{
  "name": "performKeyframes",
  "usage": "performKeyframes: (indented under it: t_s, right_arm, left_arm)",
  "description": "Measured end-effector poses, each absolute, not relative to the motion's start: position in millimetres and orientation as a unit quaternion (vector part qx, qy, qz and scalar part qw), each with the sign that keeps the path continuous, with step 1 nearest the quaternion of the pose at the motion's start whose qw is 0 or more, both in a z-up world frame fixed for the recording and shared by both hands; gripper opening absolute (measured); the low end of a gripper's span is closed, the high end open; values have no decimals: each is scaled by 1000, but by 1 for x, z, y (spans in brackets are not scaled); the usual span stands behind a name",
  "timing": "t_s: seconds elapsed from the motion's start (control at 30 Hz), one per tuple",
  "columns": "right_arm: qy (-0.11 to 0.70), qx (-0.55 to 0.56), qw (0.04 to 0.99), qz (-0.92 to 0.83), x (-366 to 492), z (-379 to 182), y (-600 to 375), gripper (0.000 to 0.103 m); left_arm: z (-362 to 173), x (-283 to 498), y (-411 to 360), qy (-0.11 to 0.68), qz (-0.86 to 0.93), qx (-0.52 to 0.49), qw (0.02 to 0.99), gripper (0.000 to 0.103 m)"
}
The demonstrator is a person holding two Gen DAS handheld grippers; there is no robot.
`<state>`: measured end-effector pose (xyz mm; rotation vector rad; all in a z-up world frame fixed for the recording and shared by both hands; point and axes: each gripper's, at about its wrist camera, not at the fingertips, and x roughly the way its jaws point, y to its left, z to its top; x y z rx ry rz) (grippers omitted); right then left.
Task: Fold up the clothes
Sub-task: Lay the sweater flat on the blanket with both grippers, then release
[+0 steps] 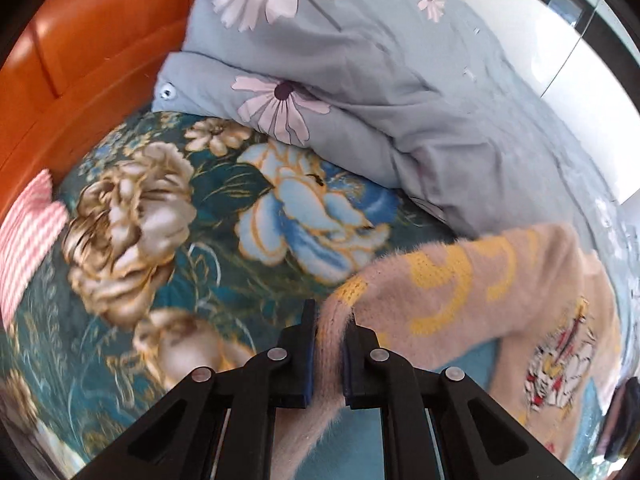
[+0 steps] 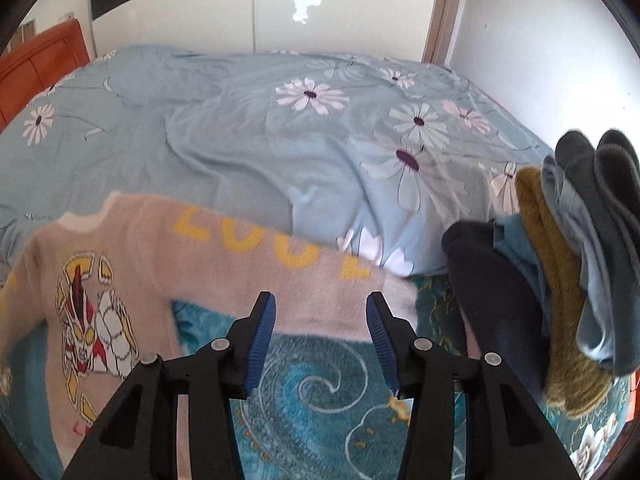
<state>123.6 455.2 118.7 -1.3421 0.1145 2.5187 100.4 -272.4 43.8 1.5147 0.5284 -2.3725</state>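
Note:
A fuzzy pink sweater (image 1: 472, 292) with yellow letters and a cartoon figure lies on the teal floral blanket (image 1: 208, 216). My left gripper (image 1: 330, 320) is shut on the end of one sleeve, which runs between its fingers. In the right wrist view the sweater (image 2: 132, 264) spreads to the left with its other sleeve stretched to the right. My right gripper (image 2: 322, 300) is open, its blue pads on either side of that sleeve's lower edge, near the cuff (image 2: 400, 300).
A light blue daisy quilt (image 2: 320, 136) is bunched behind the sweater, also in the left wrist view (image 1: 360, 80). A pile of dark, mustard and blue clothes (image 2: 560, 264) sits at the right. An orange headboard (image 1: 88, 48) and a pink striped pillow (image 1: 28, 236) are at the left.

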Motion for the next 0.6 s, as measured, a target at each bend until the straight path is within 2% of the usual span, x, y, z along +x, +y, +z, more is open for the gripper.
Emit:
performKeyframes:
  t_s: [0.17,0.27,0.3,0.37,0.4,0.43,0.5,0.53,0.6]
  right_arm:
    - [36,-491,135,860,124,103,443,49]
    - [26,-500,123,857,121,100,438,49]
    - [24,-500,119,857,120,100,436,49]
    - [22,-500,111,859,119,100,432,49]
    - [22,-499,107,860,119,101,431,49]
    - [26,-500,99,860,120,101,428,49]
    - [46,-518,71,851,127,87,422,50]
    - [56,-527,56,846,131,80,418,55]
    - [76,-544,27,835,138,65,412,56]
  left_arm:
    - [9,72,-280,194,-795,553,157,12]
    - [9,77,-276,211,-791,555,150,13]
    - [10,80,-276,219,-792,552,144,18]
    - [17,93,-275,233,-798,538,140,40]
    - [23,102,-274,238,-803,527,143,58]
    - [29,112,-274,244,-808,516,145,64]
    - [34,136,-264,270,-813,499,133,65]
    - [34,149,-257,288,-811,496,116,65]
    - [23,171,-226,318,-799,508,59,65]
